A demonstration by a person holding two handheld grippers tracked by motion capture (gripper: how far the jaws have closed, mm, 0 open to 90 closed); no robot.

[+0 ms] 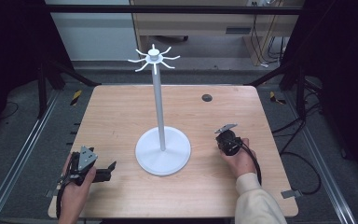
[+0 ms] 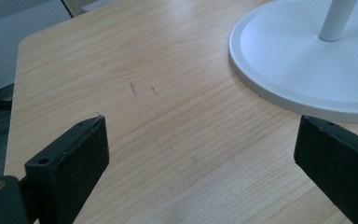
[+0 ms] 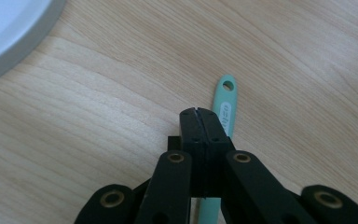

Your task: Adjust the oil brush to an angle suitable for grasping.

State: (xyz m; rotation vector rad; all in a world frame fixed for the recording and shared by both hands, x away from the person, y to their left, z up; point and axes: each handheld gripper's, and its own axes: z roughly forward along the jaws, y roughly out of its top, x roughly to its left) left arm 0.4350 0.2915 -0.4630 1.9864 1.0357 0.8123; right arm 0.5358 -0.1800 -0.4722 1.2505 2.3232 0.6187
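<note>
from the high view, my right gripper sits on the worktop just right of the white hook stand, pointing down and away from me, while my left gripper rests near the front left corner, aimed toward the stand's base; the hooks at the top of the pole stand bare. in the left gripper view, my left jaws are wide apart with nothing but bare wood between them, and the stand's round base lies ahead and to the right, well clear of the pads. in the right gripper view, my right gripper has its jaws pressed flat together at the tips, and a mint-green handle lies on the worktop under and just to the right of them; i cannot tell whether the jaws pinch it lower down, but at the tips they meet on themselves beside it. the handle's long axis runs almost straight along my jaws, away from me, with its hanging hole at the far end, past my tips. my right hand is plainly the nearer one, so i judge the pick falls to it: open, shift slightly right, and close across the handle.
</note>
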